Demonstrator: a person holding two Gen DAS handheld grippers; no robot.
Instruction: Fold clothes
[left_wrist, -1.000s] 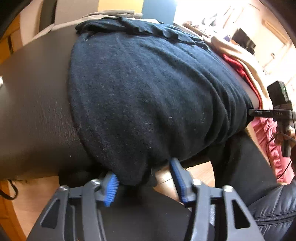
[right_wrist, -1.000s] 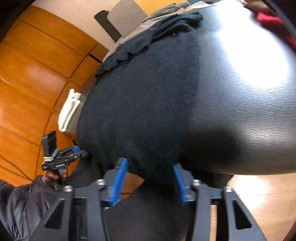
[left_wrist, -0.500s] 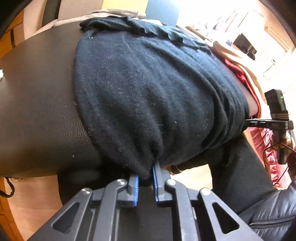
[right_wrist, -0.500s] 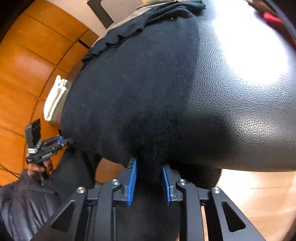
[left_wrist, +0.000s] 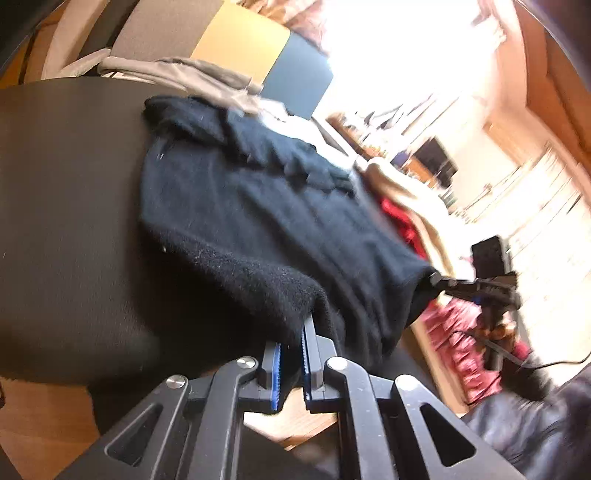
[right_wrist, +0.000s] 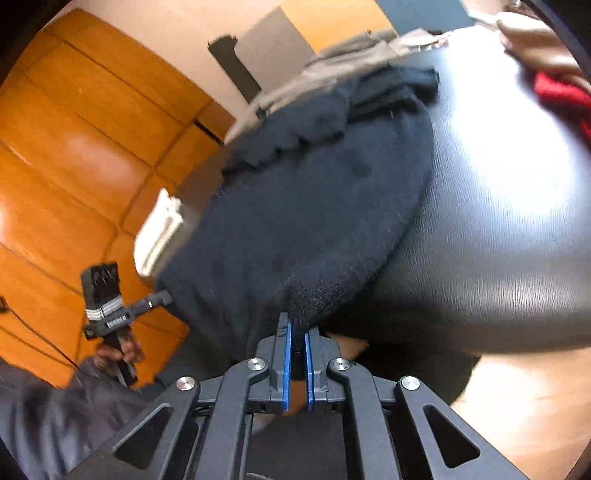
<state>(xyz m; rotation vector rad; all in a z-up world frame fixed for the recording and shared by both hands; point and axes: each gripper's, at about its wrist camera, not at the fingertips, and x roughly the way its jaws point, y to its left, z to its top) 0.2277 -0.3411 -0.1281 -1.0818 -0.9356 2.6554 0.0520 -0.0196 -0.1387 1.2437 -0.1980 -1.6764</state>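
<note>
Two tools, one black sweater (left_wrist: 266, 221).
My left tool (left_wrist: 293, 354) and right tool (right_wrist: 297, 347) each pinch its near hem (fuzzy knit), table (right_wrist: 498, 221) beyond.

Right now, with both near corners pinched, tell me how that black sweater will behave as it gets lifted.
The black sweater will probably act floppy: its edge sags between the left gripper and right gripper. Its fuzzy, thick knit suggests moderate weight and good grip, so slipping seems unlikely. It may slide easily over the smooth black leather surface.
</note>
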